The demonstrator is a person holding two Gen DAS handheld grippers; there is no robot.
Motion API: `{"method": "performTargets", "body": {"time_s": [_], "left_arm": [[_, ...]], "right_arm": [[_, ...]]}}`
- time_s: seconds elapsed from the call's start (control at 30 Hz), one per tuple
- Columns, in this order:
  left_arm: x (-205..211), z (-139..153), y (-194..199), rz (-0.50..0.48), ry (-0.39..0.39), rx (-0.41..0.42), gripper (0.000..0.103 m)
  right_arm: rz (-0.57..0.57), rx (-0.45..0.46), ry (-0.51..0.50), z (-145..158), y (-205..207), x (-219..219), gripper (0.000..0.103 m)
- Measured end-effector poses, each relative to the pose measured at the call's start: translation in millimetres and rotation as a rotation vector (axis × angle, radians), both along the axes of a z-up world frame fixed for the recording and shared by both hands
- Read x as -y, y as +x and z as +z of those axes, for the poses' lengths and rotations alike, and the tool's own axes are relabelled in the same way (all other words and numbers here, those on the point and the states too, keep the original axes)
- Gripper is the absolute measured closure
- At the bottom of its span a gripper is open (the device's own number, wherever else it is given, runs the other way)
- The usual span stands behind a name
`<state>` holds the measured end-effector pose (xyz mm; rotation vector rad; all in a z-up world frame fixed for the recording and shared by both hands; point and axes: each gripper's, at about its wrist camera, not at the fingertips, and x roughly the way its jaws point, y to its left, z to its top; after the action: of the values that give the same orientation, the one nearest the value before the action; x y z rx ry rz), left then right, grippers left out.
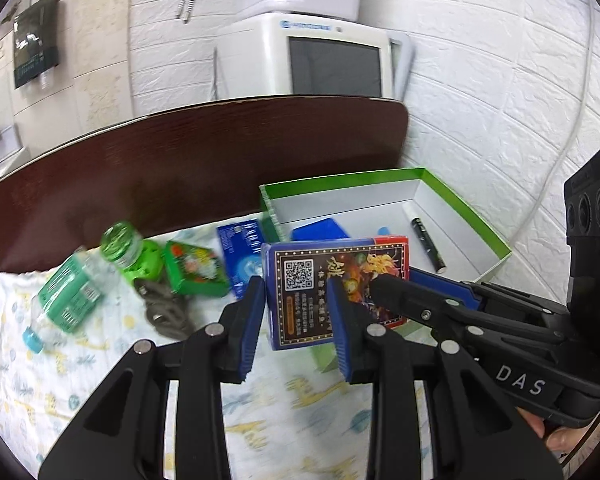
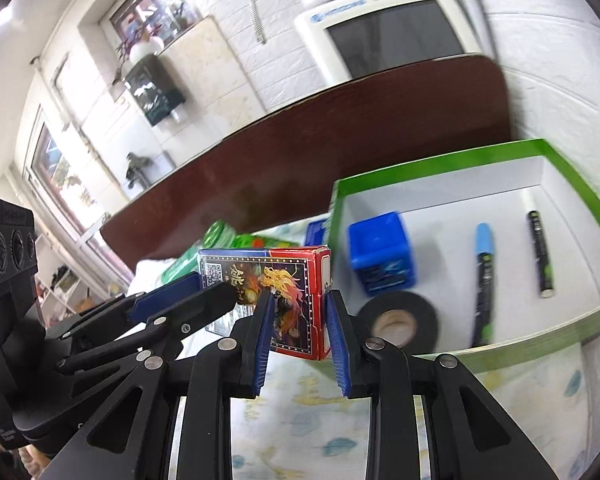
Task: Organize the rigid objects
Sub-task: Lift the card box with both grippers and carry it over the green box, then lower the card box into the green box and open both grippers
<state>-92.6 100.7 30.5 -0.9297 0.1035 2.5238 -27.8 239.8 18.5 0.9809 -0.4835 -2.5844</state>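
A playing-card box point(image 1: 300, 276), blue at one end and red at the other, hangs above the patterned cloth with both grippers on it. My left gripper point(image 1: 296, 292) is shut on its blue end. My right gripper point(image 2: 300, 304) is shut on the red end of the card box point(image 2: 296, 276). The right gripper point(image 1: 396, 280) reaches in from the right in the left wrist view. The left gripper point(image 2: 212, 286) comes in from the left in the right wrist view. Just beyond stands the open green box point(image 2: 440, 156) with a white inside.
Inside the green box lie a blue cube point(image 2: 380, 252), a black tape roll point(image 2: 396, 320), a blue-capped marker point(image 2: 484, 280) and a black pen point(image 2: 540, 254). Left on the cloth are a plastic bottle point(image 1: 68, 292), a green jar point(image 1: 128, 248), a green tin point(image 1: 196, 268) and a blue packet point(image 1: 242, 252). A brown board point(image 1: 220, 152) stands behind.
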Motion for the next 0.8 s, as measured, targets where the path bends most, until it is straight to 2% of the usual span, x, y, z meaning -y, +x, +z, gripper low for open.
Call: {"method": "performTargets", "body": {"time_s": [0.33,0.6,0.8], "left_arm": [[-51,-15,-12,-0.055,-0.050,0.050,0.075],[-64,-28,-24,-0.056,-0.078,0.091,0.074],[-65,-33,-31,-0.053,-0.067,0.129,0.074]], "right_arm": [[-0.073,0.011,-0.023,-9,-9,-55,0.073],[-0.085,0.050,-0.043,-26,-22,-73,0.073],[-0.092,0.057,-0.037,-30,-29,-76,0.073]]}}
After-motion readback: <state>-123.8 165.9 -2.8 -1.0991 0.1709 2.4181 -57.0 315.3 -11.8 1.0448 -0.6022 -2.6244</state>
